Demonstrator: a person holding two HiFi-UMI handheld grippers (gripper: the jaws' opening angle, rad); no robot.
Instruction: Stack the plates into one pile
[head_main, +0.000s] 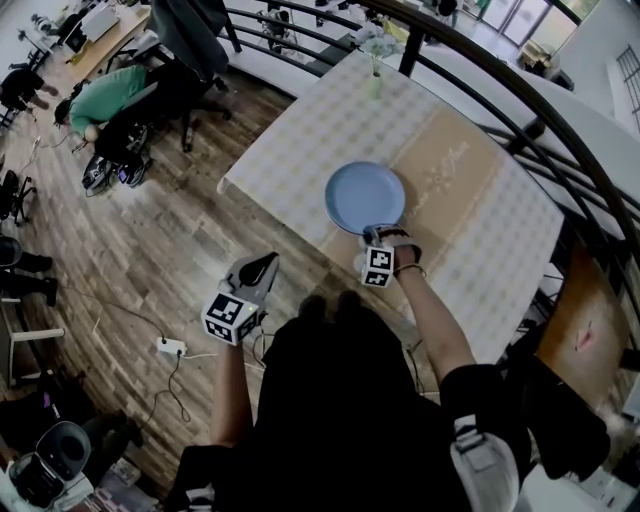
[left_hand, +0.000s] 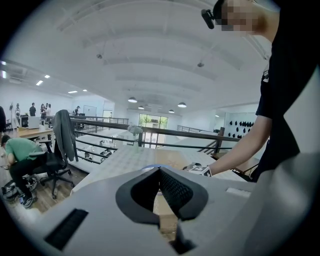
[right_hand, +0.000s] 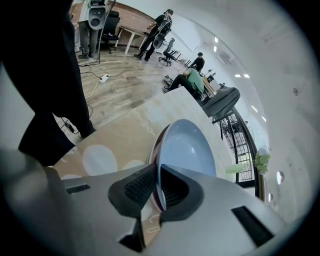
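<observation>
Plates numbered two, claws two. A blue plate (head_main: 365, 196) lay on a darker plate (right_hand: 152, 150) on the table (head_main: 470, 190). The right claw (right_hand: 159, 182) pinched the blue plate's near rim. The left claw (left_hand: 160, 172), pressed together and empty, hung beside the table's edge. Only a sliver of the darker plate's rim showed.

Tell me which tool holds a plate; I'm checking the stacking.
The right tool, clamped on the rim of the blue plate; the left tool is shut and empty.
</observation>
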